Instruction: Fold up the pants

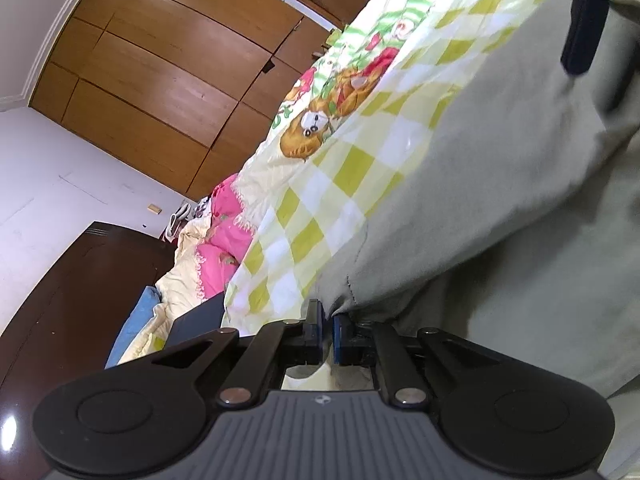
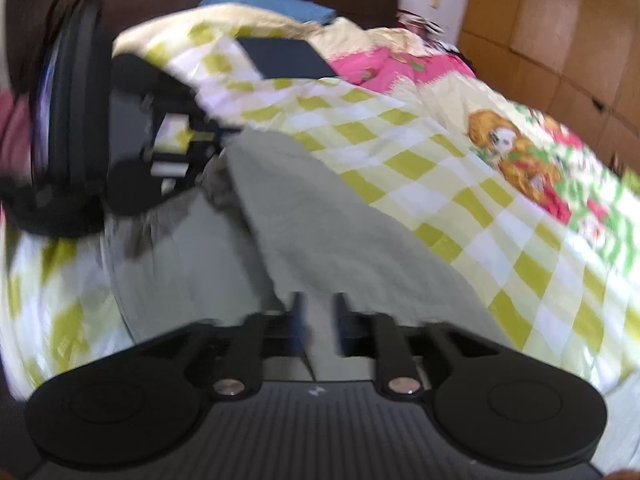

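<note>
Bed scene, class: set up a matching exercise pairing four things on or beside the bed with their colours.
Things:
1. pants
2. checked quilt
3. wardrobe
4. flat slab near the pillows

Colours:
a. brown wood
b. dark navy
c. pale grey-green
d. yellow-green and white

Pairs: 1-c, 2-d, 3-a, 4-b

No text, label or number is legible — anywhere.

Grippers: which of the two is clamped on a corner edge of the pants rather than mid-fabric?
The left gripper: it is shut on a seamed corner of the pants. The right gripper straddles a fabric ridge farther along; blur hides its grip.
</note>
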